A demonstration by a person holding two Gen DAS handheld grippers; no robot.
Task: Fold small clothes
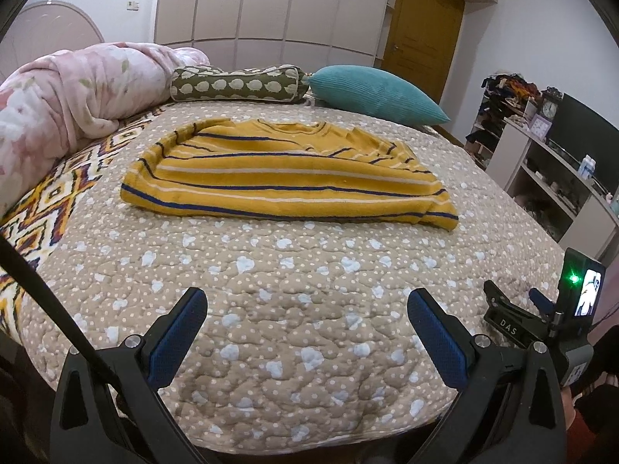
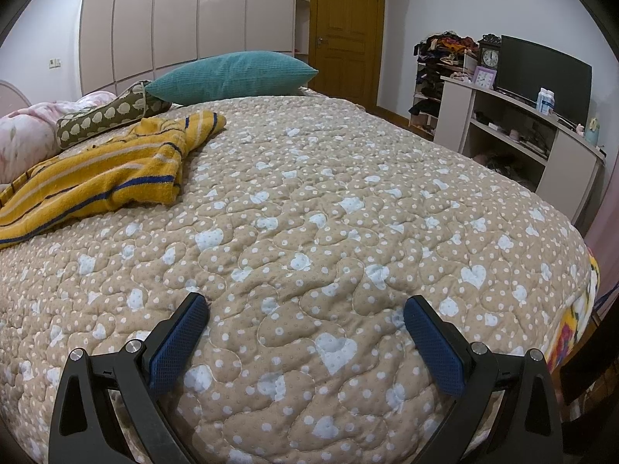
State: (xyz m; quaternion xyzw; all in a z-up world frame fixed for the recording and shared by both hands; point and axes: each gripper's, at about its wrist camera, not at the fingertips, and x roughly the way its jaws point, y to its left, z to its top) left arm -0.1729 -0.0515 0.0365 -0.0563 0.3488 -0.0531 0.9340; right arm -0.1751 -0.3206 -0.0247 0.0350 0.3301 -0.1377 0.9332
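A yellow shirt with blue and white stripes (image 1: 286,172) lies spread and rumpled on the beige quilted bedcover (image 1: 301,270), ahead of my left gripper (image 1: 305,301). That gripper is open and empty, low over the near bed edge, well short of the shirt. In the right wrist view the shirt (image 2: 96,178) lies at the far left. My right gripper (image 2: 305,307) is open and empty over bare quilt (image 2: 348,201), to the right of the shirt. The right gripper's body (image 1: 541,321) shows at the right edge of the left wrist view.
A teal pillow (image 1: 375,91), a sheep-print bolster (image 1: 236,85) and a pink floral duvet (image 1: 69,100) lie along the far side of the bed. A patterned blanket (image 1: 62,189) lies at the left. A shelf unit with a TV (image 2: 541,73) stands right of the bed.
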